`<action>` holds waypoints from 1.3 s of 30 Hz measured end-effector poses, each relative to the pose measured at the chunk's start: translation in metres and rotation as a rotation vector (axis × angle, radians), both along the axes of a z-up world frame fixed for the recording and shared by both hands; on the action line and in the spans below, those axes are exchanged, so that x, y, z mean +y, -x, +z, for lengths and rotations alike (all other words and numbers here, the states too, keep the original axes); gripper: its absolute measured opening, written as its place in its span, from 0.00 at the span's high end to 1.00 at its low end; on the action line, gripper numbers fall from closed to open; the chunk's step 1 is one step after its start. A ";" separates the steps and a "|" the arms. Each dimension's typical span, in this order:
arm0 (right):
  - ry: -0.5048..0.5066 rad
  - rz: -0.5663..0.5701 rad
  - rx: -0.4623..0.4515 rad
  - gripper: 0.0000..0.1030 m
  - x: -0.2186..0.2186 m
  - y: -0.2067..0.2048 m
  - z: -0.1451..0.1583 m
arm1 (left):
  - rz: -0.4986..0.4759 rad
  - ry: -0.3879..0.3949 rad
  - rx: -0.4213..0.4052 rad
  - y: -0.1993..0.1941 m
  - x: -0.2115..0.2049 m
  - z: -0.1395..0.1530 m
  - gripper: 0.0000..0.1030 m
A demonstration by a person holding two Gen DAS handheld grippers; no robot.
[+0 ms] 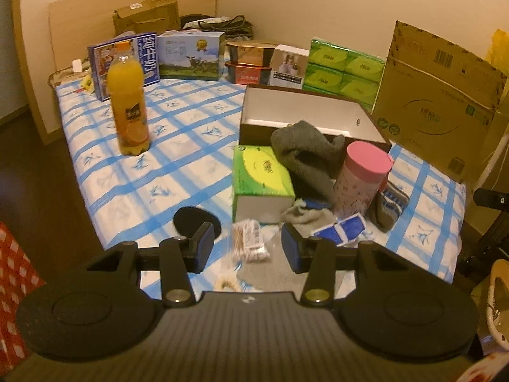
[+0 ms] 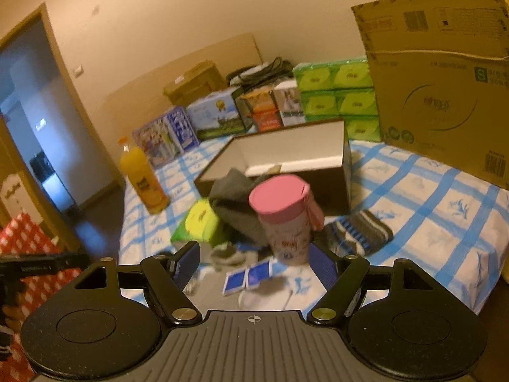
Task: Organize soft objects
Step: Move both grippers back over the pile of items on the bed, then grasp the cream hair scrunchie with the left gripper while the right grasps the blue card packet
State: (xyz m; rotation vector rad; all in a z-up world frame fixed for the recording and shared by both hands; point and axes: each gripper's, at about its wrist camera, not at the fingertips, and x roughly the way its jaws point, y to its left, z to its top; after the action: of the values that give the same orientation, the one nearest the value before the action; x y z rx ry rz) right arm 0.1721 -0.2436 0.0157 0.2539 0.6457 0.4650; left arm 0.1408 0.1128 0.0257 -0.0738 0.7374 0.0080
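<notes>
Both grippers hang over the near edge of the bed (image 1: 178, 117), neither holding anything: the left gripper (image 1: 248, 246) has its fingers partly apart with only a pack of swabs (image 1: 249, 242) showing beyond the gap, and the right gripper (image 2: 254, 264) has its fingers spread wide, with blue packets (image 2: 248, 275) lying beyond the gap. The soft things lie in a clutter in front of the open box (image 1: 305, 111): a grey cloth (image 1: 305, 156) draped against the box wall and over a tissue pack (image 1: 261, 181), a pale sock (image 1: 305, 216) below it, and a striped sock (image 1: 389, 205) just right of the pink-lidded cup (image 1: 362, 178). The cup is probably the main hazard; it stands upright between the cloth and the striped sock, so a finger reaching for either could tip it. Pulling the cloth might also drag the tissue pack. The pale sock touches the packets, so a wide grab there may lift the wrong thing. The juice bottle (image 1: 128, 102) stands well apart.
</notes>
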 end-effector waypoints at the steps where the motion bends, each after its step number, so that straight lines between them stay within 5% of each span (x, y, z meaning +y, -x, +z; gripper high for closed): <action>1: 0.015 0.000 -0.002 0.27 0.003 0.003 -0.002 | 0.007 -0.010 -0.001 0.004 -0.001 -0.002 0.58; 19: 0.056 0.035 0.107 0.28 0.048 0.011 -0.064 | 0.026 -0.079 0.051 0.027 -0.009 -0.058 0.56; 27: 0.068 0.038 0.148 0.31 0.055 0.001 -0.083 | 0.027 -0.061 0.113 0.013 -0.007 -0.090 0.46; 39: 0.077 0.000 0.208 0.33 0.055 -0.025 -0.111 | 0.033 -0.076 0.176 -0.022 -0.001 -0.137 0.45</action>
State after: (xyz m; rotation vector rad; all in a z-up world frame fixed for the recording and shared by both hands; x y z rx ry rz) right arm 0.1971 -0.1882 -0.0951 0.2312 0.8653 0.4160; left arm 0.1630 0.1117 -0.1115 -0.0130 0.9107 0.0751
